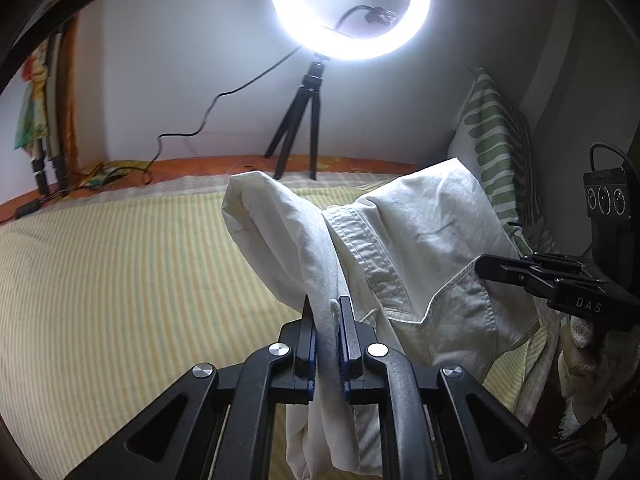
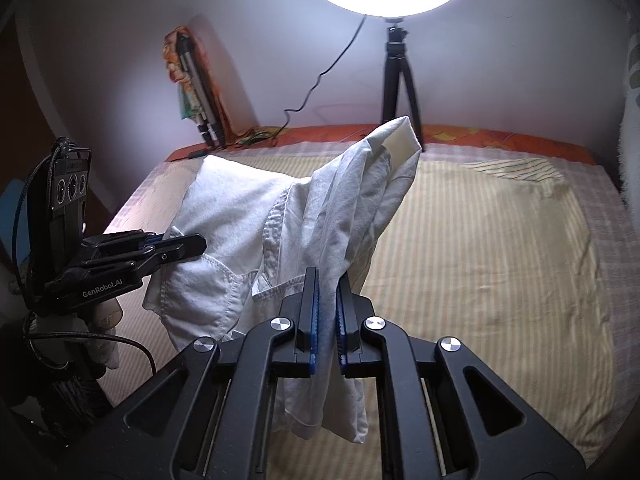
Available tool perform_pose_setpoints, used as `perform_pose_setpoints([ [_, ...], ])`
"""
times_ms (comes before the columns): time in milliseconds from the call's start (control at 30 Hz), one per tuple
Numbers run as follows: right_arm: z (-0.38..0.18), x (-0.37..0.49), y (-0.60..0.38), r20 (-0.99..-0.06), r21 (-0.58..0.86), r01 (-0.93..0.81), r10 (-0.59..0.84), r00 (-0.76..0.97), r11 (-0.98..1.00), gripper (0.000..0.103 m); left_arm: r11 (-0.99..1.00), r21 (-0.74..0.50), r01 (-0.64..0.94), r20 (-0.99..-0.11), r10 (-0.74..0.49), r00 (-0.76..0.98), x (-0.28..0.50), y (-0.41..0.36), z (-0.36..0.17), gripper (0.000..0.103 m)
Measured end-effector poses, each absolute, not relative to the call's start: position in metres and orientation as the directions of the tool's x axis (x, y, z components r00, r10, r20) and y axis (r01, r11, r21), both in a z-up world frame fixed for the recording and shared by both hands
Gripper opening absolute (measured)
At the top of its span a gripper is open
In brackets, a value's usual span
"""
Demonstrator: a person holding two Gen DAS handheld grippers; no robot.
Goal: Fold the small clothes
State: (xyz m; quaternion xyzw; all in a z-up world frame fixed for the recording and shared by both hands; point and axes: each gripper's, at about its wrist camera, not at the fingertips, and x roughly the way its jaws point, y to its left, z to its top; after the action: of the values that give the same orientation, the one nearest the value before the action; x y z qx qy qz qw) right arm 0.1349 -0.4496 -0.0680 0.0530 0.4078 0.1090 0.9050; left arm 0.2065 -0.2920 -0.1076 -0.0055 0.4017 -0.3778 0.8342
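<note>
striped bed [image 2: 500, 260], folded tripod [image 2: 200, 92] clear from right only

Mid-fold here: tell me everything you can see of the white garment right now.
The white garment looks like thin, wrinkled woven cotton, with a stitched band and a curved seamed pocket or panel. It is lifted off the striped bedsheet, bunched and draped, not flat. The left gripper is shut on one gathered part, the right gripper on another; a loose flap stands up above each grip while the rest hangs below. Whether any part touches the sheet is unclear.
</note>
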Motion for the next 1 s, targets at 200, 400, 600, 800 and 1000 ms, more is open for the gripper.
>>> perform_pose_setpoints([
  [200,-0.05,0.153,-0.494,-0.724,0.14,-0.108,0.176,0.667,0.984,0.008,0.688,-0.328,0.647,-0.639,-0.666,0.385,0.219,-0.348,-0.105,0.005],
  [400,-0.037,0.177,-0.54,-0.73,0.072,-0.061,0.094,0.676,0.996,0.008,0.673,-0.318,0.667,-0.621,-0.68,0.39,0.233,-0.406,-0.107,0.005],
  [600,-0.041,0.201,-0.58,-0.741,0.02,-0.003,0.017,0.672,1.0,0.008,0.667,-0.318,0.674,-0.631,-0.679,0.375,0.251,-0.462,-0.118,0.005],
  [800,-0.065,0.217,-0.619,-0.77,-0.015,0.073,-0.058,0.635,0.997,0.008,0.671,-0.286,0.684,-0.666,-0.652,0.361,0.261,-0.502,-0.136,0.005],
  [1000,-0.093,0.229,-0.645,-0.801,-0.059,0.138,-0.13,0.585,0.989,0.008,0.686,-0.232,0.689,-0.693,-0.614,0.378,0.263,-0.517,-0.147,0.006],
])
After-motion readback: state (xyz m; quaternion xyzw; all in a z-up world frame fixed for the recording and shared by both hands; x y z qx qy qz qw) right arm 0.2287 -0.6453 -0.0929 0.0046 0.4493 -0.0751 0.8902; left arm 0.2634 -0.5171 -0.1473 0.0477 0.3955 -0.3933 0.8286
